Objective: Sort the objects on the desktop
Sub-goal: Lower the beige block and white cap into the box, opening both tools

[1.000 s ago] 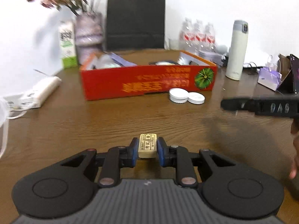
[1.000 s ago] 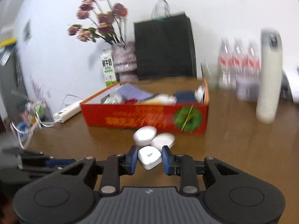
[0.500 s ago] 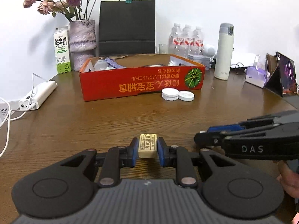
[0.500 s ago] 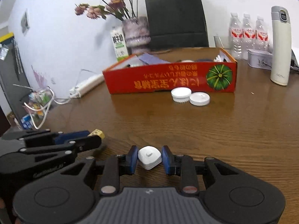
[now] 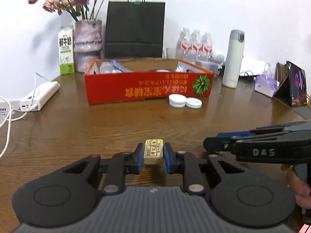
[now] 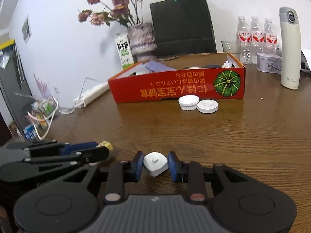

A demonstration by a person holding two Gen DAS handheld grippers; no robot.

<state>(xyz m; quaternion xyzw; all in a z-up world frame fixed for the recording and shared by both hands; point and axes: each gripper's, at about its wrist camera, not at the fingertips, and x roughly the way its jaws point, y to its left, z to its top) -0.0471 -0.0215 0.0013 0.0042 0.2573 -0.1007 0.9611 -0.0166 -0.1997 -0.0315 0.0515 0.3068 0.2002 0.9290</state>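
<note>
My left gripper (image 5: 153,153) is shut on a small cream eraser (image 5: 153,151) with printed characters, low over the brown table (image 5: 97,132). Beside it, my right gripper (image 6: 155,164) is shut on a small white rounded plug-like piece (image 6: 155,164). The right gripper (image 5: 213,144) shows in the left wrist view at right; the left gripper (image 6: 101,151) with the eraser tip (image 6: 106,145) shows at left in the right wrist view. A red cardboard box (image 5: 147,89) (image 6: 175,91) holding several items stands further back. Two white round lids (image 5: 184,102) (image 6: 197,104) lie before it.
Behind the box stand a black paper bag (image 5: 136,31), a vase of dried flowers (image 5: 87,42), a milk carton (image 5: 66,52), water bottles (image 5: 194,44) and a white flask (image 5: 233,58). A white power strip (image 5: 40,97) with cables lies left; a phone on a stand (image 5: 295,85) right.
The right gripper has drawn back from the box and lids toward the near edge, settling beside the left gripper. Both keep their grip on their objects.
</note>
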